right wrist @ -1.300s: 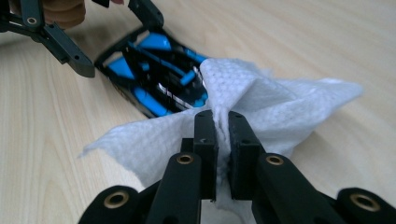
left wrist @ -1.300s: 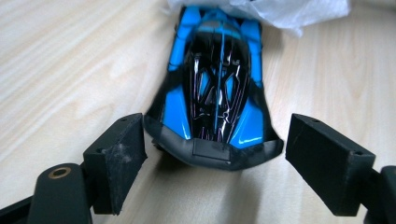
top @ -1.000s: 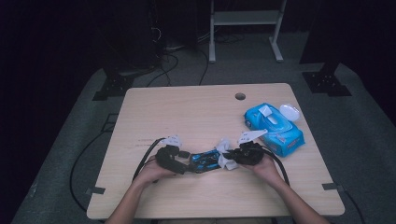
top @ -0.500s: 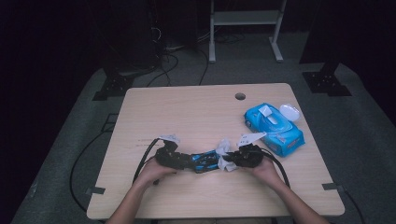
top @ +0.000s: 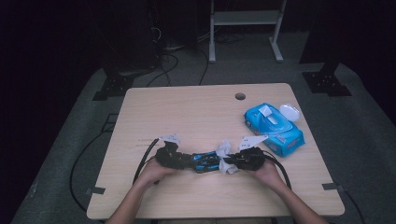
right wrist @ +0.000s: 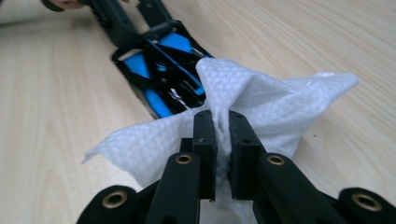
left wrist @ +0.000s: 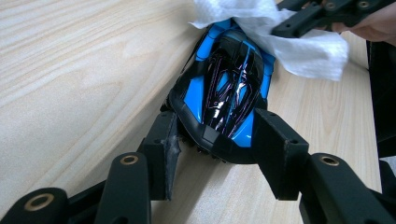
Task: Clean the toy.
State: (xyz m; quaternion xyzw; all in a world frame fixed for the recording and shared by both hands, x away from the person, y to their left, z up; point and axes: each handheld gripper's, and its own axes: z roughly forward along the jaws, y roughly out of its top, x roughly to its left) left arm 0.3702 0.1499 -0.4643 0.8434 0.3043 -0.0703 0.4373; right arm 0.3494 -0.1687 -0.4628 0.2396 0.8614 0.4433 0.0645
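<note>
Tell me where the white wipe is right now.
The white wipe is pinched in the right gripper, draped against one end of the blue toy car near the table's front edge, in front of the wipes pack.

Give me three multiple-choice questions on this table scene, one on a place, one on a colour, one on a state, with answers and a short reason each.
1. Where is the wipes pack?
A. on the table's right side
B. on the floor
C. at the table's left edge

2. What colours is the toy car?
A. red and white
B. blue and black
C. green and yellow

3. What does the right gripper hold?
A. nothing
B. the toy car
C. a white wipe

Answers: 1 A, the high view shows the pack right of the hands. 2 B, its body shows blue panels and black top. 3 C, its fingers pinch the bunched wipe.
</note>
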